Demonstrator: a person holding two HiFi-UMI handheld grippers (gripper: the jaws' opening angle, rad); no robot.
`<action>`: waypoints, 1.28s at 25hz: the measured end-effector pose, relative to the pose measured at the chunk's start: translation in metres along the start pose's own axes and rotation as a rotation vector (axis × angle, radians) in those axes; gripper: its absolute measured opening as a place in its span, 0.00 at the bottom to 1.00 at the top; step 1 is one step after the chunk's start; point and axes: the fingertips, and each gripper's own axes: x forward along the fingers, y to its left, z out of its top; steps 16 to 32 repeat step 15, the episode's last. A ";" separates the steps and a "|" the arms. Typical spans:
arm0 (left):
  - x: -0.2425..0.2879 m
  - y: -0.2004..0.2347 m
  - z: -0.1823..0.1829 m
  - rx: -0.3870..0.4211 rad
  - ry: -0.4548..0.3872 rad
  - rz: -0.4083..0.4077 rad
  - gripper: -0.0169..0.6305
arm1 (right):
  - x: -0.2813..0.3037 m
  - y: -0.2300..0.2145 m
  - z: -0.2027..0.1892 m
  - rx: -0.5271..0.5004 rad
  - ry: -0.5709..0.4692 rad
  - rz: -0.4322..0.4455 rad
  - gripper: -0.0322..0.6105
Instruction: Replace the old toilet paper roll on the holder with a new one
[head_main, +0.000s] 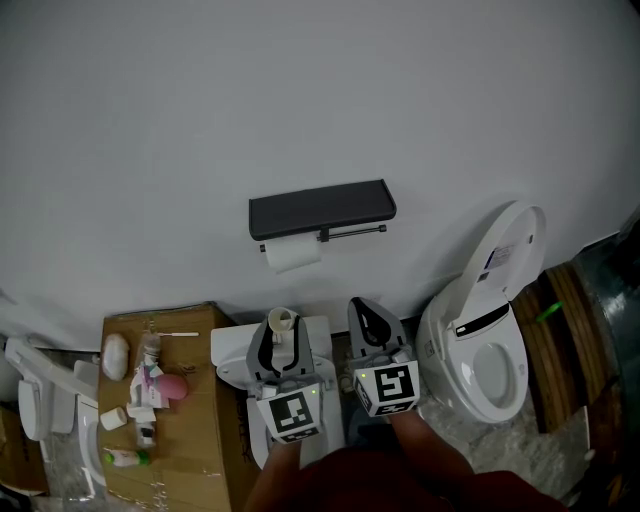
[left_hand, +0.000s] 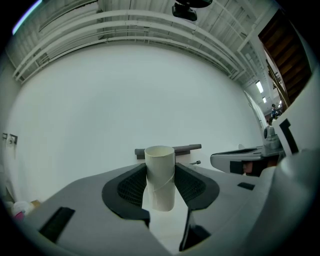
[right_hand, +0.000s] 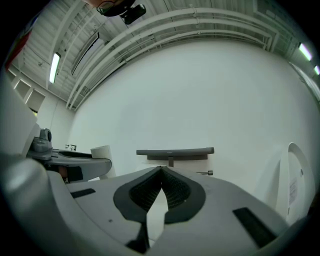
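**A:** Trying to work out which step this is. Any ideas?

**B:** Looks like the tail end of the swap, or close to it. Got a bare cardboard tube (left_hand: 160, 182) pinched upright in the left tongs (left_hand: 160, 170), squeezed on both sides by the pads and held level, well short of the wall. Nothing in the right tongs (right_hand: 161, 169). Pressed together tip to tip, sitting just to the right of the left pair.

**A:** And the holder?

**B:** Straight ahead of both tongs, up on the wall. Dark holder (head_main: 322, 208) with a white roll (head_main: 293, 253) hanging under its left half, right in front of the left tongs. Bare rod end (head_main: 372, 230) poking out ahead of the right tongs. Hard to tell from the head view how full that roll is. Could be the fresh one already on, could be something else.

**A:** So what next?

**B:** Only guessing. If fresh, just ditch the tube: swing the left tongs aside and spread them somewhere sensible, maybe over the cardboard box (head_main: 190, 400) off to their left. If not, spread the right tongs first, then slide the roll off toward that free rod end. Either way, go easy on the squeeze. Thin card, probably crushes fast.
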 end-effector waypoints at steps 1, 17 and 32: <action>0.000 0.001 0.001 0.001 -0.002 0.001 0.32 | 0.000 0.001 0.000 -0.001 -0.002 0.002 0.08; 0.001 0.002 0.008 -0.022 -0.024 -0.007 0.32 | 0.003 0.008 -0.002 -0.009 0.005 0.010 0.08; 0.001 0.002 0.008 -0.022 -0.024 -0.007 0.32 | 0.003 0.008 -0.002 -0.009 0.005 0.010 0.08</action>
